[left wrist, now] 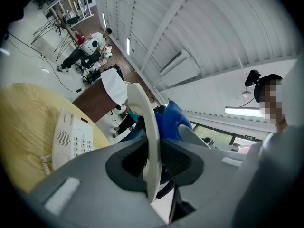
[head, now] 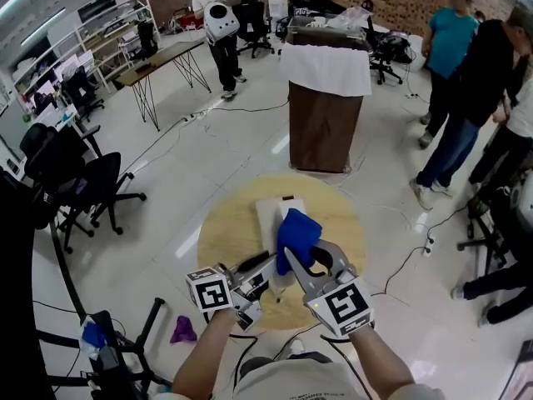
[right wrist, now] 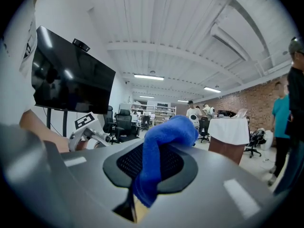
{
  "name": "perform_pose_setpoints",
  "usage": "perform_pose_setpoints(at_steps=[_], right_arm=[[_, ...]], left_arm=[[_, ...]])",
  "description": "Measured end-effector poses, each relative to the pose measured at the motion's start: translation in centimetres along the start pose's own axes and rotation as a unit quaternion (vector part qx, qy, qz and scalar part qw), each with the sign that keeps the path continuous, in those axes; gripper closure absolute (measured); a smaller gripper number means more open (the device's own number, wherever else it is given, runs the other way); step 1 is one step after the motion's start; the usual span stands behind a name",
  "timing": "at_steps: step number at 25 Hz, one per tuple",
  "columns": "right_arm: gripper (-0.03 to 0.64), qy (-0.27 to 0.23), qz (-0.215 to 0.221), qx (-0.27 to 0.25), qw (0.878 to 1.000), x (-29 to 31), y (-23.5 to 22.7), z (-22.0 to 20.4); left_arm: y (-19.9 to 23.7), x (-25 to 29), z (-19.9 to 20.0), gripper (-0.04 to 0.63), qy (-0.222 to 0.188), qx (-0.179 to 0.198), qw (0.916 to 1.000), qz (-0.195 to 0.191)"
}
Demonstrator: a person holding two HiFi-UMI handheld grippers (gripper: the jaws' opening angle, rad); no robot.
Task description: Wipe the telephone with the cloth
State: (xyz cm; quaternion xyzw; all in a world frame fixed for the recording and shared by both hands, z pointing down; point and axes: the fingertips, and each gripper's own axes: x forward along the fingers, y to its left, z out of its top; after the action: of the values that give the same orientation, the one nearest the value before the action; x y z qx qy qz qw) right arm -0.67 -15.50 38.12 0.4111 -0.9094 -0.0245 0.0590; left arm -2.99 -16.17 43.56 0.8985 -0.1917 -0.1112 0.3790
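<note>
Blue and soft, the cloth (head: 297,233) is bunched into a thick wad and clamped in the right tongs (right wrist: 149,170). One end hangs below the pads and the rest bulges above them. In the head view it hangs over the right half of the telephone (head: 268,219), a cream-white desk set lying near the middle of the round, pale wooden tabletop (head: 225,232).

The left gripper view shows the set's round speaker grille, a block of grey keys and a coiled cord (left wrist: 44,163) at its near end. The print on the keys is too small to read. Its curved handset (left wrist: 145,127) is off the base, gripped edge-on in the left tongs (left wrist: 151,161), which stand at a narrow gap around it. The cloth sits just behind it.

The only bold markings are the black-and-white squares on the cube (head: 211,292) of the left gripper and the cube (head: 343,303) of the right.

Beyond the tabletop stands a brown pedestal (head: 323,132) draped in white. People (head: 454,82) stand at the right and black office chairs (head: 83,186) at the left. A purple scrap (head: 183,330) lies on the glossy floor (head: 208,157). A dark wall screen (right wrist: 71,80) fills the left of the right gripper view.
</note>
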Motion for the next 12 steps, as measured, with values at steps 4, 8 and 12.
perform_pose_setpoints(at_steps=[4, 8, 12], right_arm=[[0.554, -0.003, 0.0, -0.009, 1.0, 0.2, -0.2, 0.6], [0.554, -0.008, 0.0, -0.023, 1.0, 0.4, -0.1, 1.2], [0.554, -0.01, 0.002, -0.038, 0.999, 0.7, 0.0, 2.1]], left_arm=[[-0.6, -0.1, -0.3, 0.514, -0.002, 0.004, 1.0, -0.004], [-1.0, -0.2, -1.1, 0.514, 0.003, 0.011, 0.9999, -0.006], [-1.5, 0.0, -1.9, 0.514, 0.01, 0.022, 0.9997, -0.005]])
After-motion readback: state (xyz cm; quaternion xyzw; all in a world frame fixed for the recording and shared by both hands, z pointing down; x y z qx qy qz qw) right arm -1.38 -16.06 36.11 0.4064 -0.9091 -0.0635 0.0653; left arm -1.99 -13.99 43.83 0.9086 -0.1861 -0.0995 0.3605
